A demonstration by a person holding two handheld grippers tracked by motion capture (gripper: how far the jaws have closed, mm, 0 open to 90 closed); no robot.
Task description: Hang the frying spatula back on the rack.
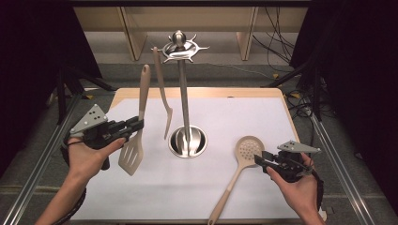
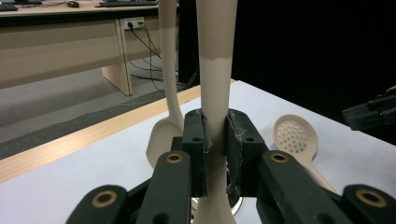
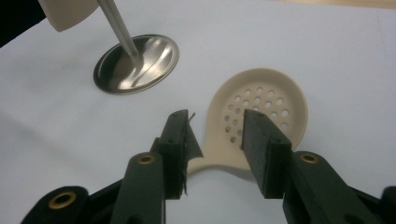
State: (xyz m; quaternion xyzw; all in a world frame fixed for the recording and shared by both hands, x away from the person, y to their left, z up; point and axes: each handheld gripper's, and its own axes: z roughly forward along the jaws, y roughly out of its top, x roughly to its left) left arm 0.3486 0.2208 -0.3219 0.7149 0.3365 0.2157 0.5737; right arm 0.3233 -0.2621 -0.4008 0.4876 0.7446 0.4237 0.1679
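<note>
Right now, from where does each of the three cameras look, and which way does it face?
High view: above the person's side, facing forward and down on the white table; both forearms, left gripper and right gripper show.
Left gripper view: rides that gripper, whose jaws clamp the beige slotted turner.
Right gripper view: looks down between open jaws.
Shared: all show the beige perforated skimmer spoon.

a: what blocks the middle of the table [image 1: 263, 117]?

b: the steel stand [image 1: 184, 93] rises there, its round base [image 1: 187, 141] on the white top. a slim utensil [image 1: 162, 93] hangs just left of the pole, and the slotted turner [image 1: 136, 136] stands upright close beside that.

a: so the gap there is tight?

b: narrow. the perforated spoon [image 1: 239, 164] lies right of the base, handle slanting to the near edge.

a: open room?

b: the far right and near left of the white top are bare.
</note>
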